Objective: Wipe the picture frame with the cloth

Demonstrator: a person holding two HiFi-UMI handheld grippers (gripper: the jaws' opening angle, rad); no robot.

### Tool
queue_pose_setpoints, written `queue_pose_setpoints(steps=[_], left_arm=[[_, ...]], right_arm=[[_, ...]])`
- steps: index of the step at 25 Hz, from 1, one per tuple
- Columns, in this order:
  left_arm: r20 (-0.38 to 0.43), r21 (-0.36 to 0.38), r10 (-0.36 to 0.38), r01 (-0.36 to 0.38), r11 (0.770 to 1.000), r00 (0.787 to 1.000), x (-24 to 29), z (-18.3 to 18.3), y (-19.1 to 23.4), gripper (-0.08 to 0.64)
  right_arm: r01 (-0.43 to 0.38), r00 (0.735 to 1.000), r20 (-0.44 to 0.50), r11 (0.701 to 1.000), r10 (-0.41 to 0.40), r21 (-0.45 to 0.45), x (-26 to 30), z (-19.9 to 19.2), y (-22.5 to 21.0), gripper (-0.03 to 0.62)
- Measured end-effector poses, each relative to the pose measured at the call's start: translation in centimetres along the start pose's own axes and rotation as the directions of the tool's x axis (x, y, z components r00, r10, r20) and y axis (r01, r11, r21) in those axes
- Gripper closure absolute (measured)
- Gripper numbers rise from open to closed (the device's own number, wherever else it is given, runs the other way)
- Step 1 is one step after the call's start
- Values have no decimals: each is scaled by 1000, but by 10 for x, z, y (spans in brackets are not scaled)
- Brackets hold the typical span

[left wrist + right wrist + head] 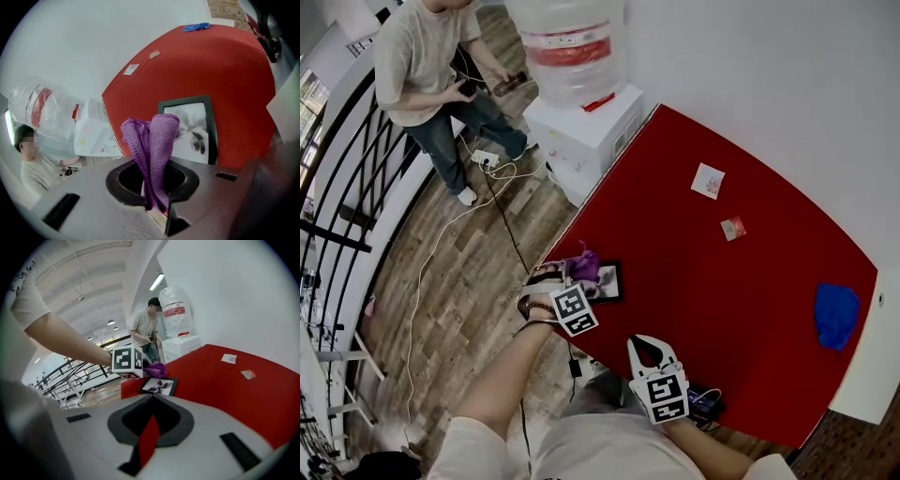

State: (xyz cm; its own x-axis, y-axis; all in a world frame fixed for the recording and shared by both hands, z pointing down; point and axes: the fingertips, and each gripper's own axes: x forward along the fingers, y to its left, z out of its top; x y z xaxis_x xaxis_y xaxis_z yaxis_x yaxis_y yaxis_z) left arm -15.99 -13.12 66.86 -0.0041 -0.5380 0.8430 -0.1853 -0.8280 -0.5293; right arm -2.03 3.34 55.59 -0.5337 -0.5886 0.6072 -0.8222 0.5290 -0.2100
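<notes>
Head view: the left tongs (pixel 572 277) are carrying a bunched purple knitted cloth (pixel 585 263) at the near left corner of the red tabletop (pixel 722 281), where a small black picture frame (pixel 609 281) with a pale print is lying flat. The cloth is sitting at the frame's left edge, though whether they are touching cannot be told from here. The right tongs (pixel 649 345) are hanging by the tabletop's near edge, close to the person's body and well apart from the frame, so the left hand is the nearer one. Left gripper view: the left tongs (pixel 157 206) are clamping the folded cloth (pixel 159 140), which is standing out ahead of the jaws. The frame (pixel 194 126) is lying just beyond the cloth and a little to its right, with its longer side apparently running away from the tongs. The wipe is therefore likely calling for a short forward and rightward lowering of the cloth, then strokes along that axis. Right gripper view: the right tongs (pixel 147 446) are closing down to a bare slit through which only red tabletop is showing, with nothing held. The frame (pixel 158 386) is lying ahead of them, with the cloth (pixel 157 369) at its far edge.
</notes>
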Motion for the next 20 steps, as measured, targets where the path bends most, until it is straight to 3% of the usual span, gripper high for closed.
queue_pose_setpoints(steps=[6,11,16,20], left_arm=[[7,63,-12,11,998,1000,-10,6,-21,499],[30,140,-38,33,990,999,-35,10,-67,500],[61,161,-58,48,986,996,-58,17,-93,499],[61,142,-57,48,989,997,-55,19,-88,499]], right_arm=[[5,1000,1,1000,-5,5,1,-1,-7,589],[-22,1000,7,1000,22,1,8,1,0,589],[-47,999,8,999,47,-1,10,3,9,589],[-43,999,13,999,43,-5,8,1,9,589]])
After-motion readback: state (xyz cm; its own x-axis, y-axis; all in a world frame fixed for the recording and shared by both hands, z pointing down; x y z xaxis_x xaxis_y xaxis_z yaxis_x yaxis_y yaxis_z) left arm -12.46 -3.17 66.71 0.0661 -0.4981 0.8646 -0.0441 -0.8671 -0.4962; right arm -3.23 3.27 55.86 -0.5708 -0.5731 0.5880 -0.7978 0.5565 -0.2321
